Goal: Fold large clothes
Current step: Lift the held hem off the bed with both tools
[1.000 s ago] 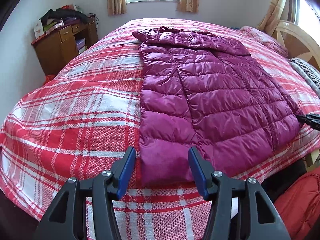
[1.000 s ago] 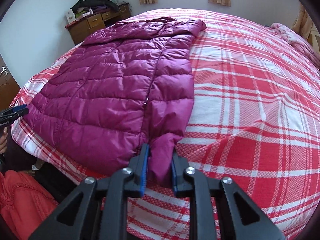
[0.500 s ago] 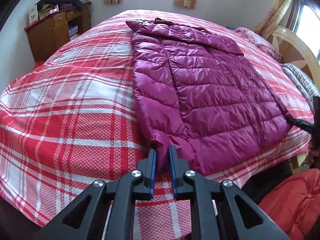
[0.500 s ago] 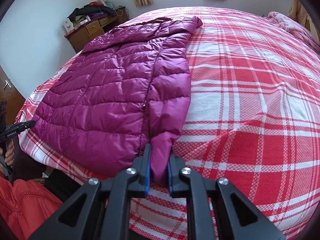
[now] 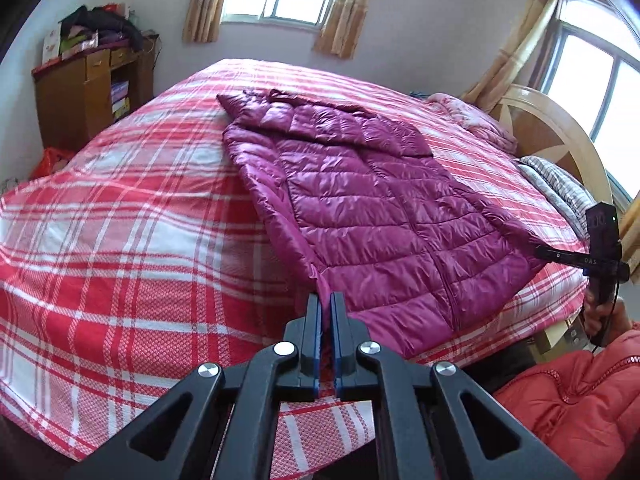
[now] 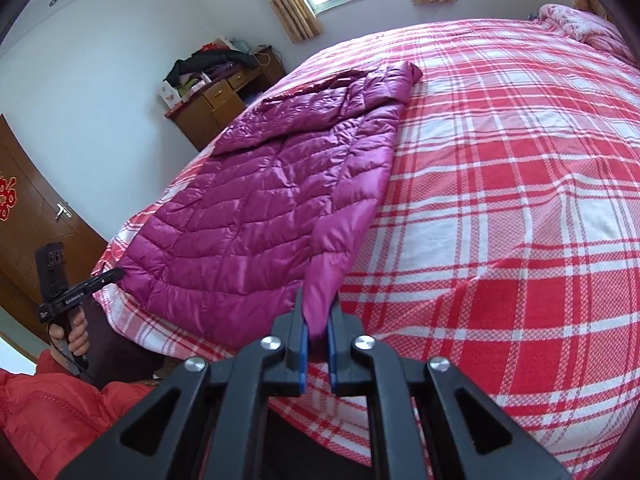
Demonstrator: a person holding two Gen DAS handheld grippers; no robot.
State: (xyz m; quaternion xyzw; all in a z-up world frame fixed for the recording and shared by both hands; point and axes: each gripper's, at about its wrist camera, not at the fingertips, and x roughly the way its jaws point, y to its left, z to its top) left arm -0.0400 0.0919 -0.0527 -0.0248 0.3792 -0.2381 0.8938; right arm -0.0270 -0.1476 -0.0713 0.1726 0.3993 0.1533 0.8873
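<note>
Left tool (image 5: 327, 300) clenched on magenta puffer jacket (image 5: 372, 216) hem, right tool (image 6: 318, 316) gripping opposite hem corner, jacket's far end at twelve o'clock on plaid bed (image 5: 132, 216)

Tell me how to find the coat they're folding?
Look at the big bed with the red and white checked cover. Lying on it is a shiny purple puffy jacket, and the left gripper and right gripper each pinch a bottom corner. It's the only purple thing there.
</note>
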